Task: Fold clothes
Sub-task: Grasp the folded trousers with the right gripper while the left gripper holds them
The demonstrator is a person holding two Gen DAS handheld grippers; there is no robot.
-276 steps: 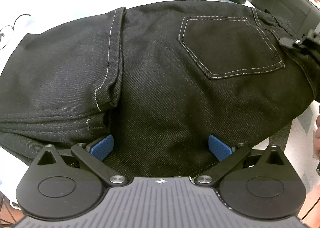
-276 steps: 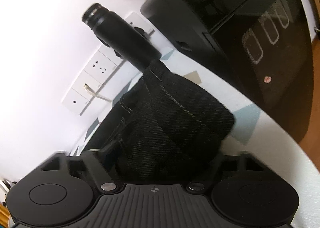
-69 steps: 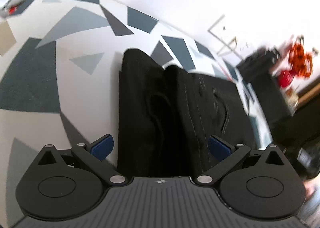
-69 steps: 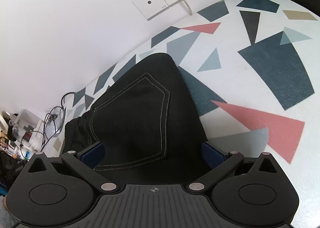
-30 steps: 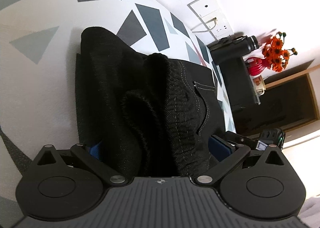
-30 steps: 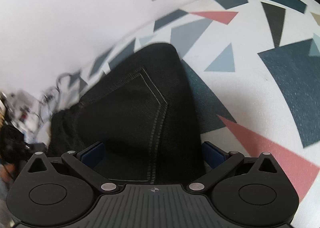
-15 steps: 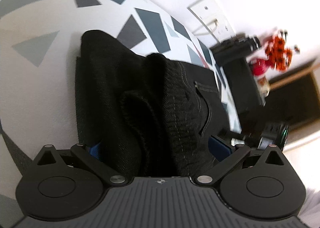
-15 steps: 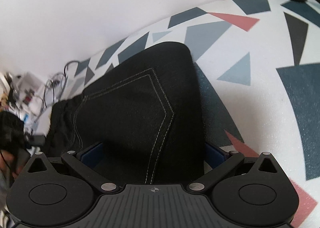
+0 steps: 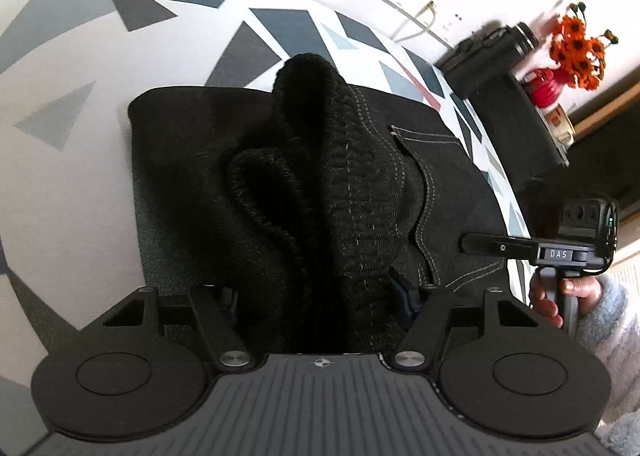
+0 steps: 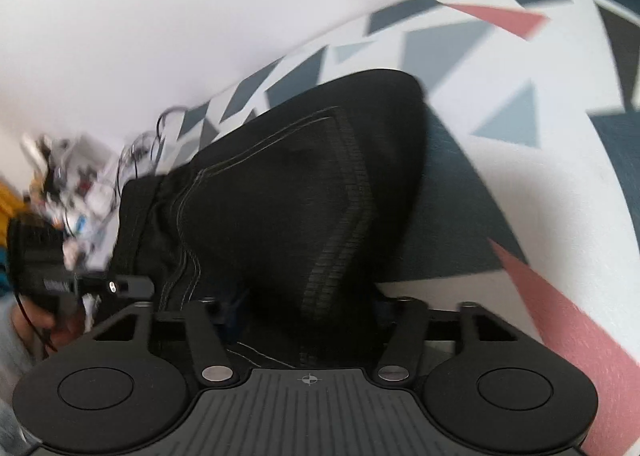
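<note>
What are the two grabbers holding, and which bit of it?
Both are closing on the folded black jeans. The left gripper has the bunched stretchy waistband between its fingers. The right gripper has the near edge by the stitched back pocket.

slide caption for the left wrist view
Left gripper closing around the bunched waistband of folded black jeans on a triangle-patterned table.

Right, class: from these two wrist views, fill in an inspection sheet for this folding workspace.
Surface: white cloth printed with grey, blue and pink shapes.
Job's things: black jeans, folded, bunched near the waistband.
Clutter: small items, blurred.
Grippers: left gripper and right gripper closing, denim between both jaws.
Cables: tangle by the clutter; one plugged into the wall socket.
Surroundings: white wall, orange flowers, black appliance.
</note>
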